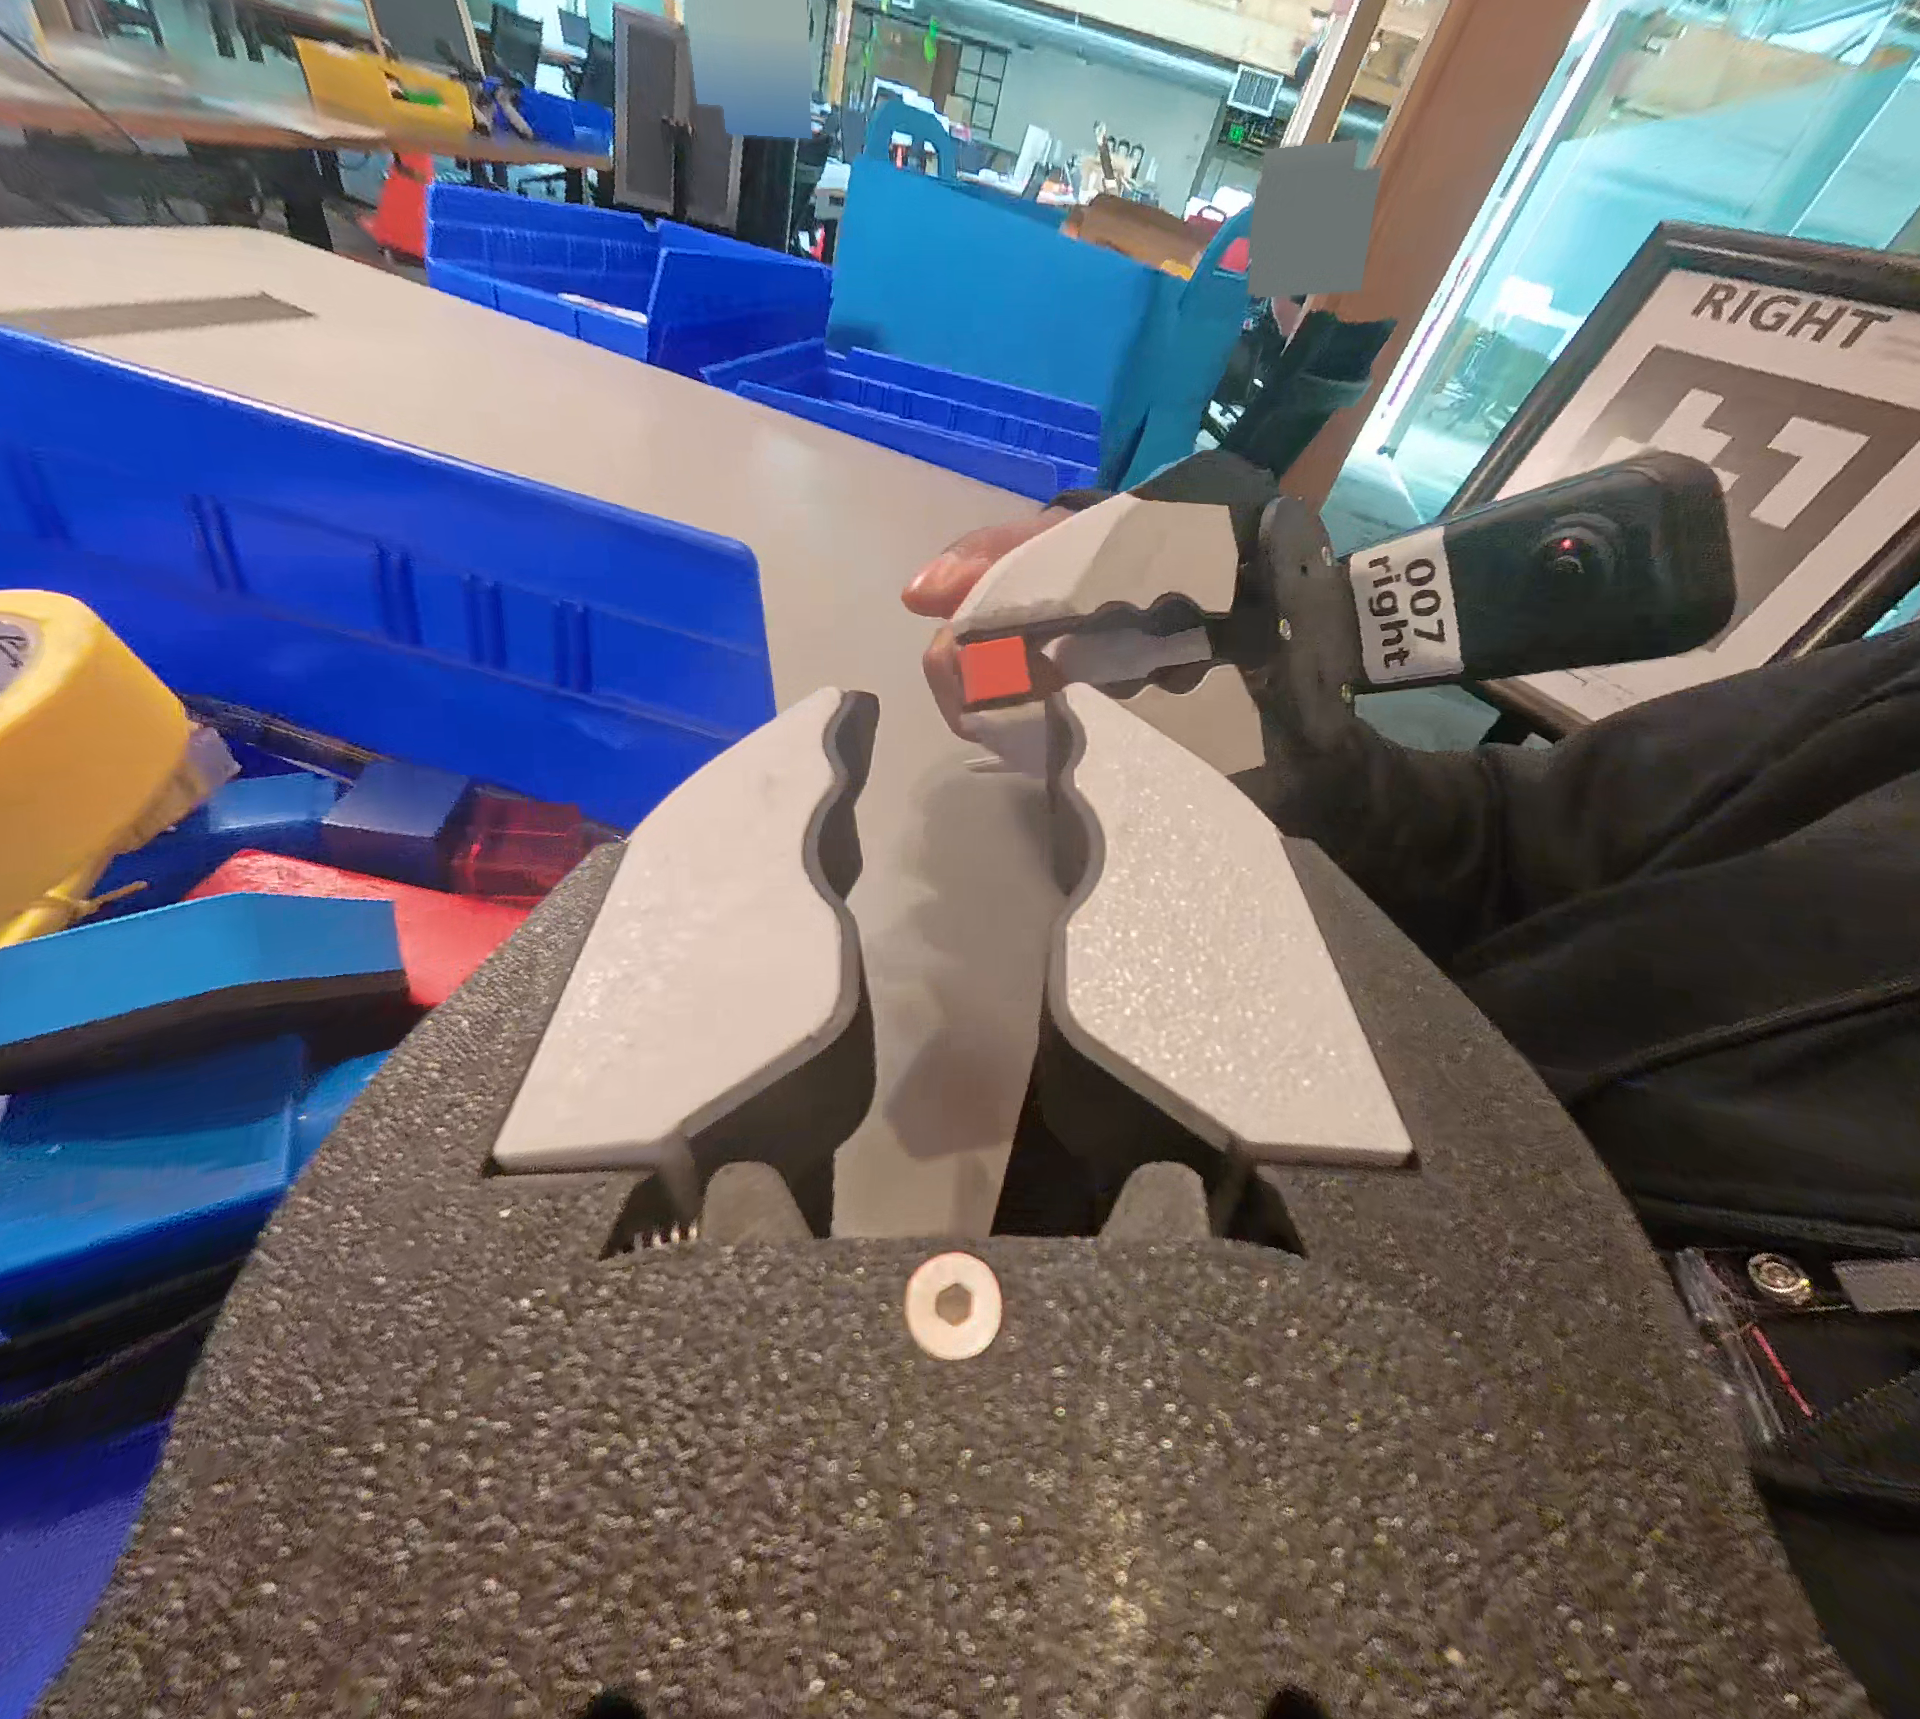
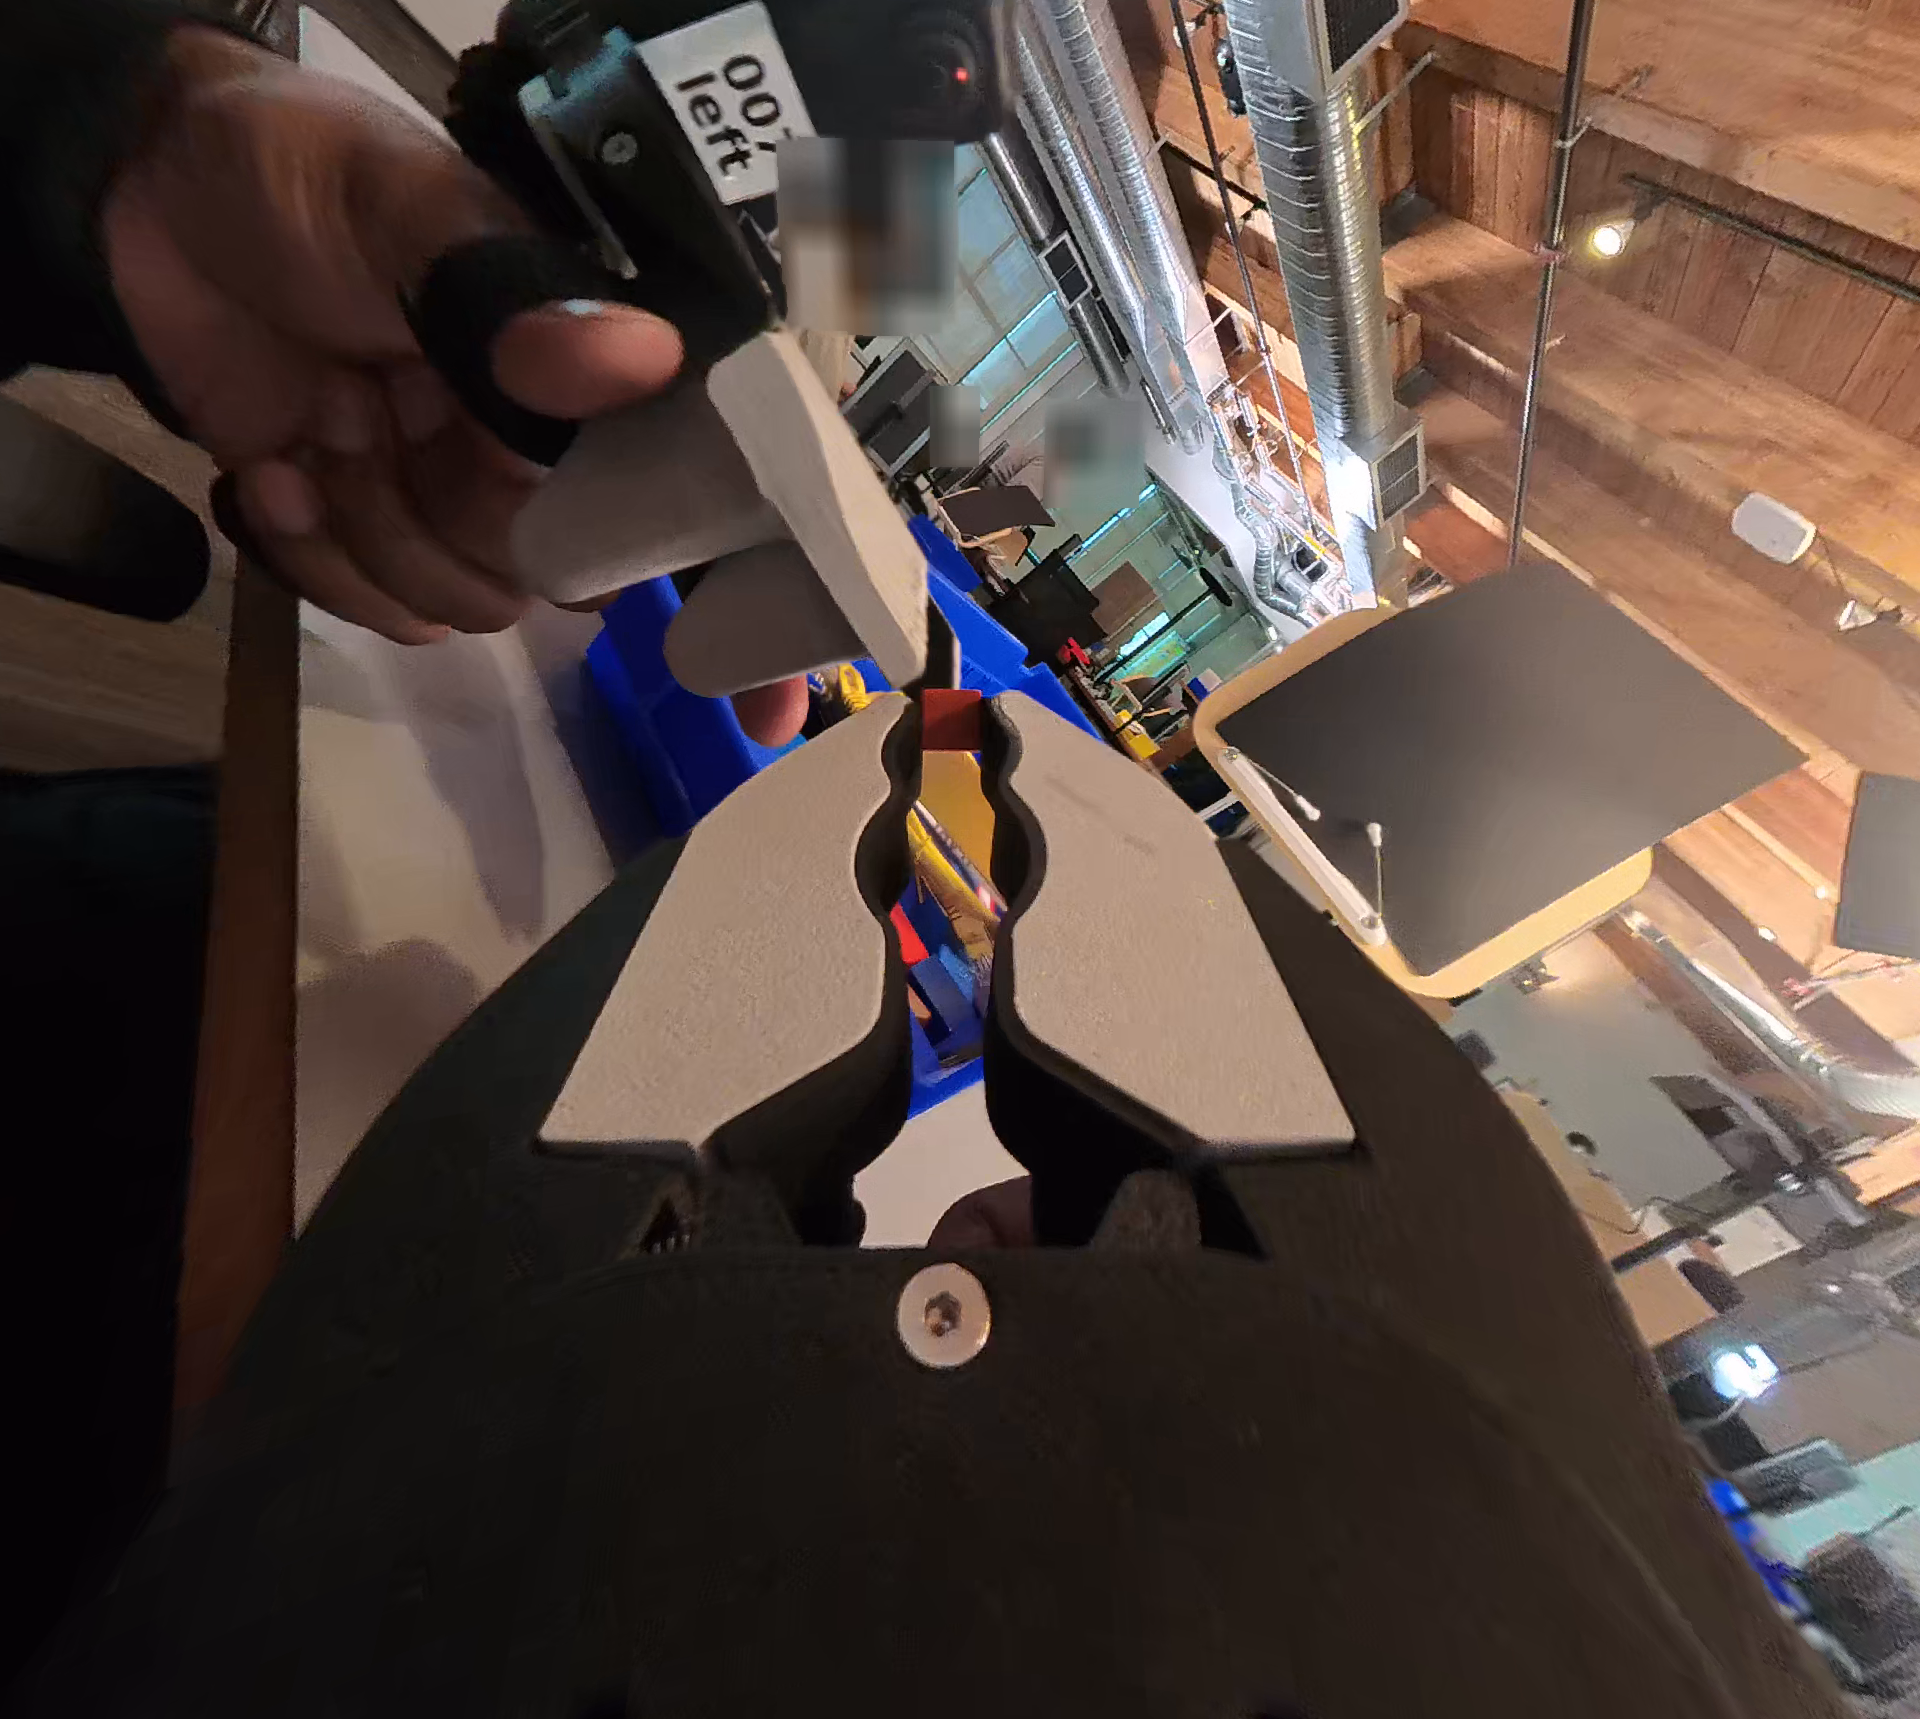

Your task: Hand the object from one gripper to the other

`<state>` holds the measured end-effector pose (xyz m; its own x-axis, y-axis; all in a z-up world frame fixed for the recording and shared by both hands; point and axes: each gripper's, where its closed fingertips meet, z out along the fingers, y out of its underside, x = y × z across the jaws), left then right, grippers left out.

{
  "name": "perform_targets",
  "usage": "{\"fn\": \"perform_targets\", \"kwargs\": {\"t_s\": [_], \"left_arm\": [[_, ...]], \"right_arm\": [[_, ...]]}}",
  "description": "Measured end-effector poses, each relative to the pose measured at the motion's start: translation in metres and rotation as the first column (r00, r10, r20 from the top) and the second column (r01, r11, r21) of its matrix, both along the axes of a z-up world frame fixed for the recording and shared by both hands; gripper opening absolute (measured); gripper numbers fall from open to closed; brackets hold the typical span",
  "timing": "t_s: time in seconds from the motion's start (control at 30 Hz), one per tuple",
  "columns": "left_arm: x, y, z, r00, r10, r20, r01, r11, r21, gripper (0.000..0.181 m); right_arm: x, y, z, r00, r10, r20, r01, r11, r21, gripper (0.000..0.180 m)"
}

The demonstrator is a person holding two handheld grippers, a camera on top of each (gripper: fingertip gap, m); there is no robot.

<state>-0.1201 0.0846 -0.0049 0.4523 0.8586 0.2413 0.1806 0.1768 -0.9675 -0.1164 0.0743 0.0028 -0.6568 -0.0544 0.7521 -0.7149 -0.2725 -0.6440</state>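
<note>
A small red cube (image 1: 994, 670) is pinched at the tips of my right gripper (image 1: 987, 677), which reaches in from the right, turned on its side. My left gripper (image 1: 961, 729) is open and empty, and the cube sits just beyond its right fingertip (image 1: 1075, 724). In the right wrist view my right gripper (image 2: 951, 724) is shut on the cube (image 2: 951, 722). The left gripper (image 2: 852, 635) comes in from the upper left with jaws apart, its tips right at the cube. Both are held above the grey table (image 1: 623, 422).
A blue bin (image 1: 395, 568) at the left holds a yellow tape roll (image 1: 83, 734) and red and blue blocks (image 1: 312, 931). More blue bins (image 1: 727, 308) stand at the table's far side. A framed marker board (image 1: 1766, 422) leans at the right. A dark sleeve (image 1: 1610, 890) lies at the right. My two grippers' fingertips are within a few centimetres of each other.
</note>
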Motion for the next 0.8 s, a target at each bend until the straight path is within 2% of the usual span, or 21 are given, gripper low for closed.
{"fn": "perform_targets", "kwargs": {"t_s": [0.07,0.2,0.33,0.4,0.5,0.57,0.6,0.67,0.73,0.8], "left_arm": [[-0.001,0.006,-0.003,1.000,-0.016,0.021,0.016,1.000,0.017,0.031],[-0.001,0.008,-0.004,0.999,-0.038,0.028,0.036,0.998,0.054,0.014],[-0.002,0.012,-0.006,0.997,-0.074,0.038,0.070,0.992,0.101,0.013],[-0.001,0.012,-0.004,0.996,-0.091,0.021,0.088,0.988,0.128,0.012],[0.003,0.014,0.011,0.984,-0.162,-0.080,0.176,0.957,0.230,0.011],[0.009,0.014,0.023,0.963,-0.220,-0.152,0.261,0.899,0.351,0.011],[0.014,0.013,0.031,0.949,-0.252,-0.192,0.312,0.851,0.423,0.011],[0.022,0.012,0.045,0.909,-0.314,-0.274,0.416,0.725,0.549,0.012],[0.026,0.015,0.050,0.882,-0.351,-0.316,0.472,0.651,0.594,0.011],[0.026,0.021,0.051,0.864,-0.389,-0.320,0.501,0.593,0.630,0.012]], "right_arm": [[0.002,-0.001,-0.003,0.999,-0.023,-0.046,0.022,1.000,-0.003,0.009],[0.004,-0.002,-0.006,0.994,-0.039,-0.107,0.038,0.999,-0.013,0.009],[0.006,-0.001,-0.006,0.991,-0.040,-0.128,0.038,0.999,-0.020,0.009],[0.007,0.000,-0.003,0.998,-0.012,-0.068,0.011,1.000,-0.008,0.010],[0.009,0.004,0.008,0.972,0.111,0.208,-0.124,0.991,0.047,0.015],[0.010,0.009,0.022,0.870,0.217,0.442,-0.263,0.964,0.043,0.020],[0.011,0.013,0.029,0.795,0.272,0.542,-0.332,0.943,0.014,0.021],[0.010,0.019,0.039,0.679,0.347,0.647,-0.412,0.909,-0.056,0.023],[0.010,0.020,0.038,0.643,0.368,0.672,-0.432,0.898,-0.078,0.024],[0.014,0.020,0.034,0.677,0.365,0.639,-0.409,0.909,-0.085,0.024]]}}
